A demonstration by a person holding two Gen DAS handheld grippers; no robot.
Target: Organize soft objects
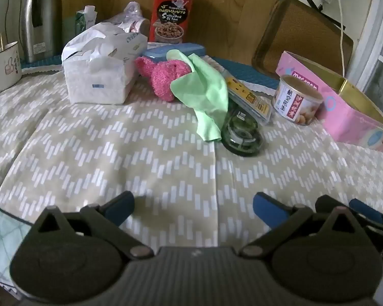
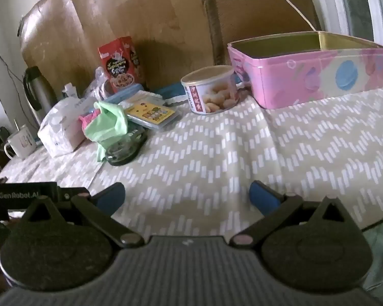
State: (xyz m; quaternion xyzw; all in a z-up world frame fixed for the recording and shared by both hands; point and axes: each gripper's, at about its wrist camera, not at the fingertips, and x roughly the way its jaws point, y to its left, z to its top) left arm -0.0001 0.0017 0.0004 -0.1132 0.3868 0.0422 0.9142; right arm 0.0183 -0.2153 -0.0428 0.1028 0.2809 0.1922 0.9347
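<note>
On the patterned tablecloth (image 1: 115, 158), mid-table, green cloth (image 1: 204, 89) lies draped with its long axis running from the far pink sock (image 1: 163, 76) down toward the camera, its lower tip hanging over the tape dispenser (image 1: 242, 135); the sock lies crosswise, just beside the tissue pack (image 1: 99, 76). Pink tin (image 2: 306, 76) sits open at the right, well apart from both, with the can (image 2: 212, 89) just beside it. Left gripper (image 1: 194, 206) and right gripper (image 2: 186, 196) both hover over bare cloth, fingers spread wide, nothing between them.

Cloth (image 1: 204, 89) draped over plush toy (image 1: 163, 74) and tape dispenser (image 1: 242, 132); tissue pack (image 1: 99, 76) left, can (image 1: 296, 99) right.
</note>
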